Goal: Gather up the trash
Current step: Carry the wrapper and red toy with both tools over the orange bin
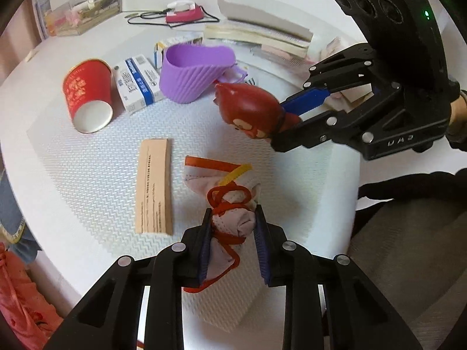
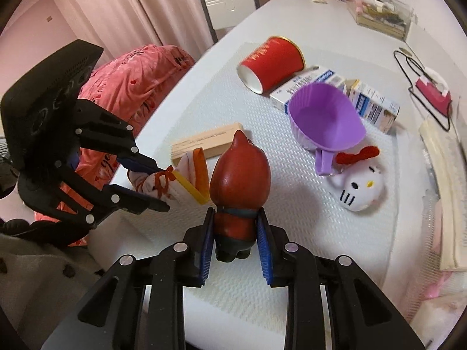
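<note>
My left gripper (image 1: 233,215) is shut on a crumpled white face mask with red straps (image 1: 230,221), held over the white textured mat (image 1: 87,175); it also shows in the right wrist view (image 2: 159,185). My right gripper (image 2: 235,218) is shut on a dark red toy figurine (image 2: 238,180), held above the mat; it shows in the left wrist view too (image 1: 251,108). A tipped red paper cup (image 1: 87,96), a tan paper sleeve (image 1: 153,186) and a purple silicone cup (image 1: 192,73) lie on the mat.
Blue-and-white medicine boxes (image 1: 137,83) lie beside the purple cup. A Hello Kitty plush (image 2: 359,186) lies on the mat's right. Books (image 1: 256,33), a pink device with cable (image 1: 184,14) and a clear box (image 1: 78,8) sit behind. A pink quilt (image 2: 131,87) lies off the table.
</note>
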`<state>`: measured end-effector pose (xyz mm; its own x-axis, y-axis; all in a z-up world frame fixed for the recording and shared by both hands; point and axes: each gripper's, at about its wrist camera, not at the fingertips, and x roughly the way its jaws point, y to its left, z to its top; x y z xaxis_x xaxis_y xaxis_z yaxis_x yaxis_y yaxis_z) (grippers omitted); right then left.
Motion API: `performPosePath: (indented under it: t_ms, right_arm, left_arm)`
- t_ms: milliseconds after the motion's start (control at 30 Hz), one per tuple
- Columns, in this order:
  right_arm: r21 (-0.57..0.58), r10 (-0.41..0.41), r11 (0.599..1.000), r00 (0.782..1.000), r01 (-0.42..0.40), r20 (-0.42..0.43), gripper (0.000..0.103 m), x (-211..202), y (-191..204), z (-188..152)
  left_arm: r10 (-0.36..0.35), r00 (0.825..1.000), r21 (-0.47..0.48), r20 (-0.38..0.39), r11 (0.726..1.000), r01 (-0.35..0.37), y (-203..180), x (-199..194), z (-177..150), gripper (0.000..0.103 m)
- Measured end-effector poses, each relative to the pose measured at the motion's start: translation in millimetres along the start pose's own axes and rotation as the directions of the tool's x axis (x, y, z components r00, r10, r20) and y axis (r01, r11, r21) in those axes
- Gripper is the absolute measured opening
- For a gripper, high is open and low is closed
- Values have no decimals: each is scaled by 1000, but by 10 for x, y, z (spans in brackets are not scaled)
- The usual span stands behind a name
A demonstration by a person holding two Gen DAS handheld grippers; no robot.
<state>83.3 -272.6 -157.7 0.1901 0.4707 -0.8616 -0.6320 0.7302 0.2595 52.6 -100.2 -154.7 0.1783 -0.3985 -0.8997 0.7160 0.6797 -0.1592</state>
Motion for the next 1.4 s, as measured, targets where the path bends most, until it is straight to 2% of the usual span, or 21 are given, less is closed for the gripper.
performPosePath:
  t_ms: [233,400,633,800,1000,1267,1400]
  right_arm:
    - [-53,22,998,999,-20,40,28,-283,202,144]
    - [-104,54,993,996,-47,70,28,-452,423,309]
    - [-182,143,975,987,-127,79,28,-424,850,635]
    - [-273,217,942,975,-198,42,28,-255,1298,846]
    - [-358,290,891,957,-280,-27,28,35,1884,1071]
    - [-441,360,816,925,-374,-119,28,497,2710,1301]
    - [-455,366,796,916,-399,-163,28,815,3032,1366]
  left_arm:
    - [36,998,-38,61,999,-33,-82,-460,-104,29]
    - [96,990,-87,104,992,-87,-122,-730,-203,29]
    - [202,970,-222,135,960,-169,59,-1100,-518,29]
    - [273,954,-353,126,911,-214,215,-1342,-923,29]
    - [338,936,-492,94,834,-251,369,-1559,-1442,29]
    - [374,926,-629,48,732,-263,615,-1654,-1977,29]
    - [378,925,-676,35,691,-256,794,-1617,-2214,29]
